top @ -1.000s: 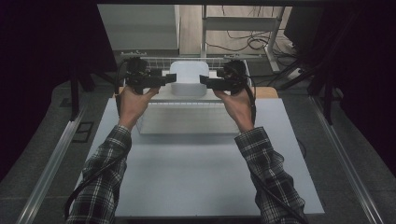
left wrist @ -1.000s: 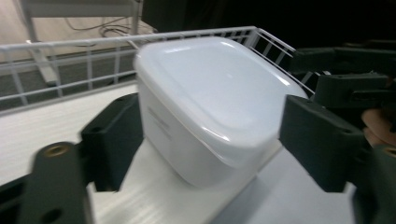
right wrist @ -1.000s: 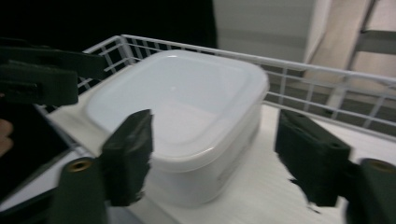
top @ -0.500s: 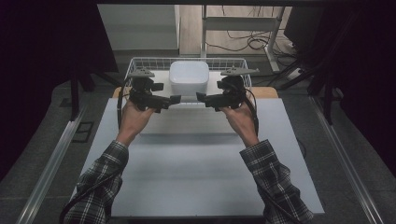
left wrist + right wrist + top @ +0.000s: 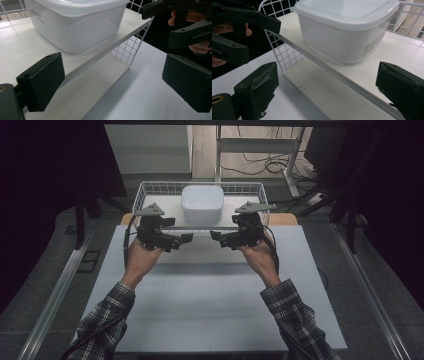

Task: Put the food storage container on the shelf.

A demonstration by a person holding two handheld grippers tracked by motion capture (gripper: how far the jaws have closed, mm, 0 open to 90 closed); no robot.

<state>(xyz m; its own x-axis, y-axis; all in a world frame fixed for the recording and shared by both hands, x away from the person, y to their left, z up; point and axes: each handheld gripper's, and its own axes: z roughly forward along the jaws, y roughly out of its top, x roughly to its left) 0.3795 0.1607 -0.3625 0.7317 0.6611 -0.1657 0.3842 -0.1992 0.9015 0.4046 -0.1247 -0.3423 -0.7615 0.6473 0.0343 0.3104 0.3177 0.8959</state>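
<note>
A white lidded plastic container (image 5: 202,204) (image 5: 75,27) (image 5: 342,32) stands on a white board inside a white wire basket (image 5: 145,190) at the table's far edge. My left gripper (image 5: 183,241) (image 5: 112,82) hovers in front of the basket's near left side. Its jaws have just been opening and nothing is between them. My right gripper (image 5: 218,238) (image 5: 327,92) hovers opposite it, near the basket's front right. Its jaws have also just been opening and are empty. The two grippers point toward each other, a short gap apart, both clear of the container.
The white table (image 5: 210,310) stretches from the basket toward me. The basket's wire front wall (image 5: 287,57) (image 5: 127,50) stands just beyond the jaws. Metal rails (image 5: 55,295) run along both sides of the table, and cables and a frame lie behind the basket.
Both grippers have let go of the container's sides, opened, and drawn back toward me and downward. The container now stands alone in the basket.
</note>
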